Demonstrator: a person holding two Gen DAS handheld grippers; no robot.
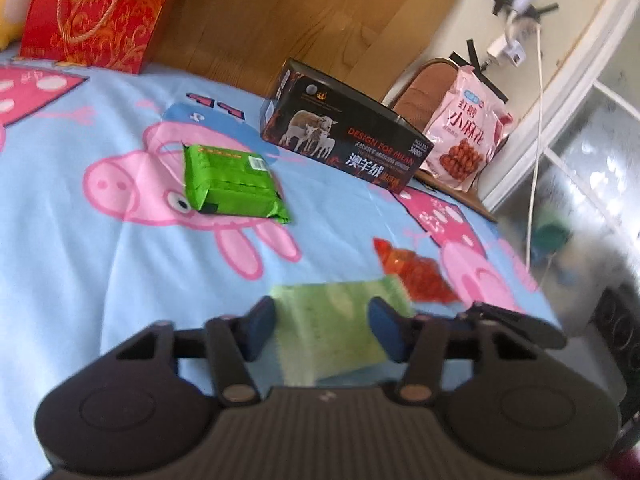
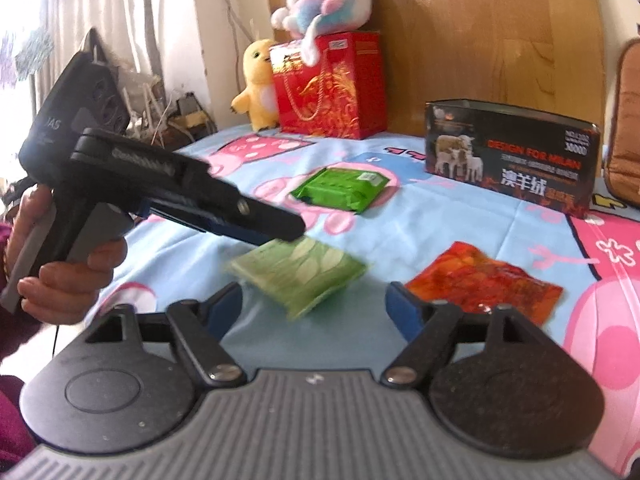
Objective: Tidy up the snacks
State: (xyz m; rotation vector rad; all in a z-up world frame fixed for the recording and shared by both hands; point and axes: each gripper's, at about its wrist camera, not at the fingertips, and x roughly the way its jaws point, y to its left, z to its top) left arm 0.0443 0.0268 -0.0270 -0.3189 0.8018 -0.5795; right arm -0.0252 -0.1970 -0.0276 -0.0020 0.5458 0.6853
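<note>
A pale green snack packet (image 1: 340,332) sits between the blue pads of my left gripper (image 1: 322,328), which is shut on it. From the right wrist view, the left gripper (image 2: 290,232) holds that packet (image 2: 304,276) by its far corner, tilted just over the sheet and blurred. My right gripper (image 2: 316,308) stands open just short of it, with nothing between its fingers. A bright green packet (image 1: 234,184) lies further back on the pig-print sheet. A red-orange packet (image 2: 484,280) lies flat to the right.
A black open-topped box (image 2: 508,156) with sheep pictures stands at the back right against the wooden headboard. A red gift bag (image 2: 332,84) and plush toys (image 2: 258,84) stand at the back left. A pink snack bag (image 1: 466,132) leans on a chair beyond the bed. A hand (image 2: 76,280) holds the left gripper.
</note>
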